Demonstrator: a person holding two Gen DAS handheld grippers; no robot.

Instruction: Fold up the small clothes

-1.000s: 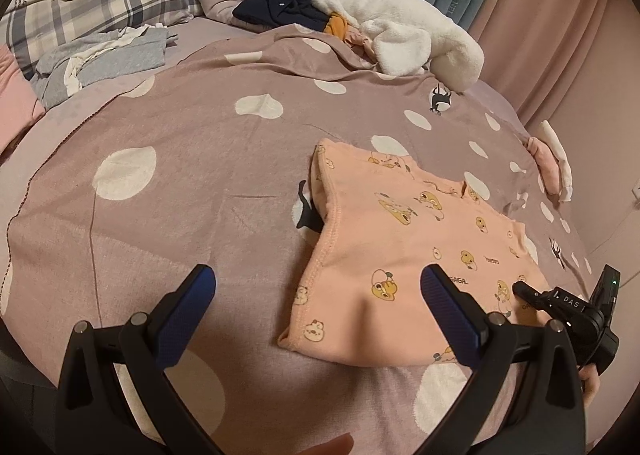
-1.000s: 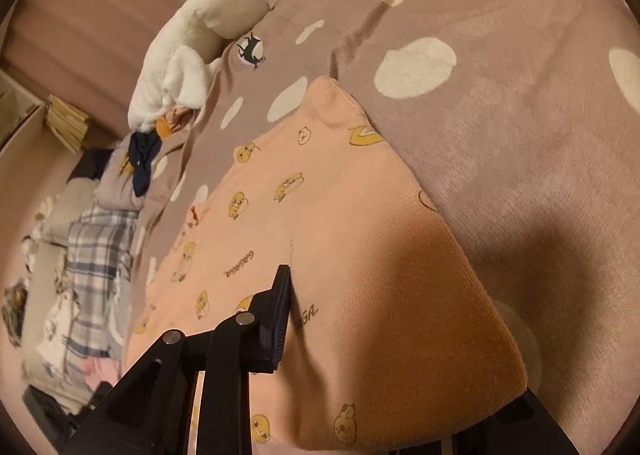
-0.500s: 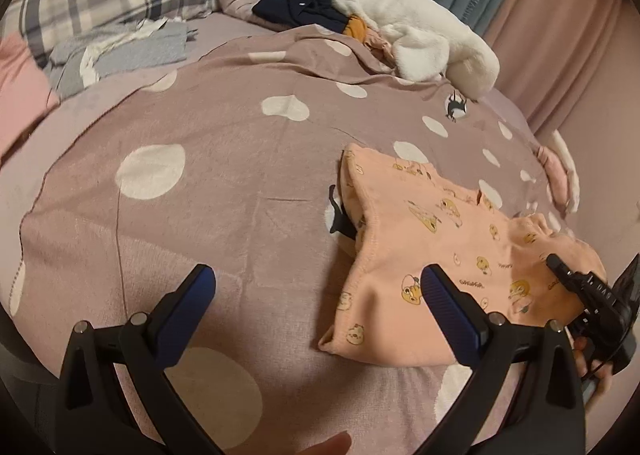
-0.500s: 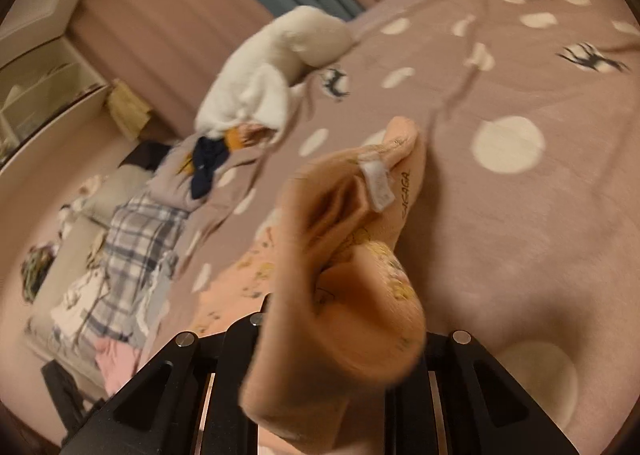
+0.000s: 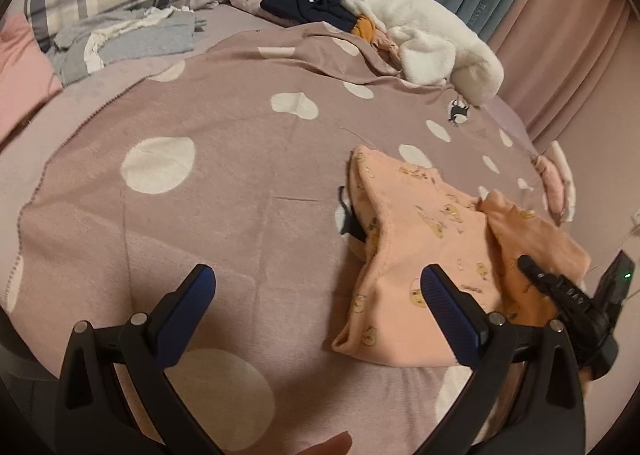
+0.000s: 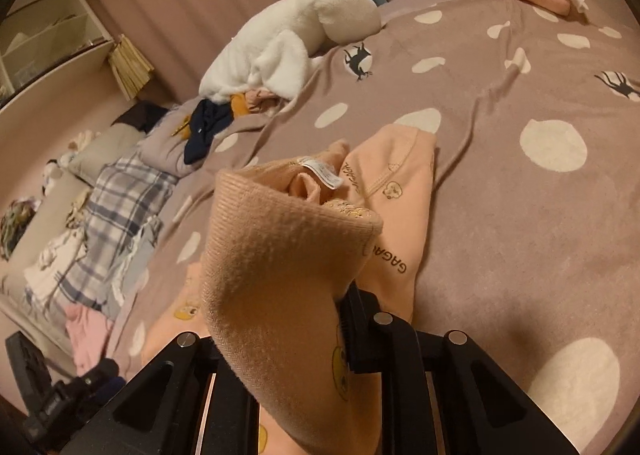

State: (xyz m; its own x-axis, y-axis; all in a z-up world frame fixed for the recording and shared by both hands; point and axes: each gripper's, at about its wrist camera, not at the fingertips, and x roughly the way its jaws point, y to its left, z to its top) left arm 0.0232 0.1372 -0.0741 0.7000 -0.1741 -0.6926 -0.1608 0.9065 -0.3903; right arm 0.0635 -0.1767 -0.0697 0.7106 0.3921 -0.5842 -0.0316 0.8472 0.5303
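One peach knit baby garment with yellow cartoon prints (image 5: 420, 239) lies on the mauve polka-dot blanket (image 5: 224, 191) — one ribbed edge lifted, clamped in the right gripper (image 6: 304, 335). Left gripper (image 5: 316, 295): blue-padded jaws spread apart, empty. One white fleece heap (image 5: 424, 39) lies beyond.

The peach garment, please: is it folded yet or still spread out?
Partly folded: the peach garment has one edge lifted and doubled over by the right gripper.

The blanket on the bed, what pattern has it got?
Mauve blanket with big white spots, clearest in the left wrist view.
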